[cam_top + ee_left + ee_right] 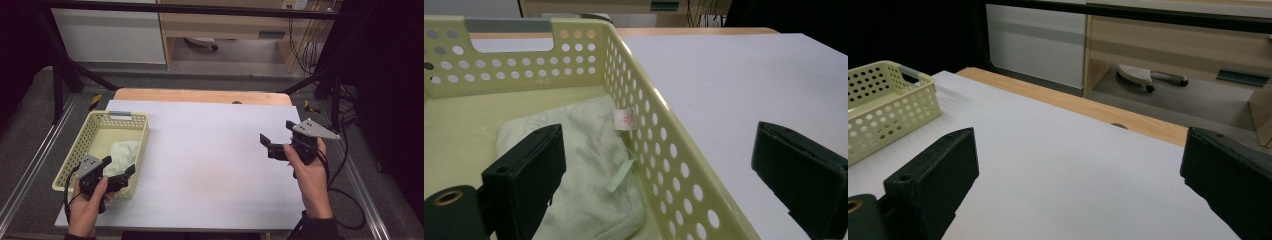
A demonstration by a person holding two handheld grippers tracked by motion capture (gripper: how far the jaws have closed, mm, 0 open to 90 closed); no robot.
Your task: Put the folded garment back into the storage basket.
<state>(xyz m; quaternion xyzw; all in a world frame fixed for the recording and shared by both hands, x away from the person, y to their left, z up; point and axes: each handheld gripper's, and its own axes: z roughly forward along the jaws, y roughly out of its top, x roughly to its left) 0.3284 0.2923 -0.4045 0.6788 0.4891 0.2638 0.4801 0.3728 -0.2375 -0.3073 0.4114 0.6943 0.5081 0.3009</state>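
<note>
A pale yellow perforated basket point(142, 131) stands at the left of the white table point(210, 165). A pale green folded cloth point(124, 151) with a faint leaf print and a small white tag point(624, 119) lies inside it. My left gripper point(119, 165) is open at the basket's near right corner. In the left gripper view it point(659, 185) straddles the basket's right wall point(659, 150), one jaw above the cloth point(589, 165), the other outside over the table. My right gripper point(276, 132) hovers open over the right side of the table, holding nothing.
A wooden strip point(200, 95) runs along the table's far edge. Beyond it are a white cabinet point(1038, 45) and a wooden shelf unit point(1173, 50). Black frame bars point(75, 75) and cables point(345, 165) flank the table. The right gripper view shows the basket point(888, 105) far to its left.
</note>
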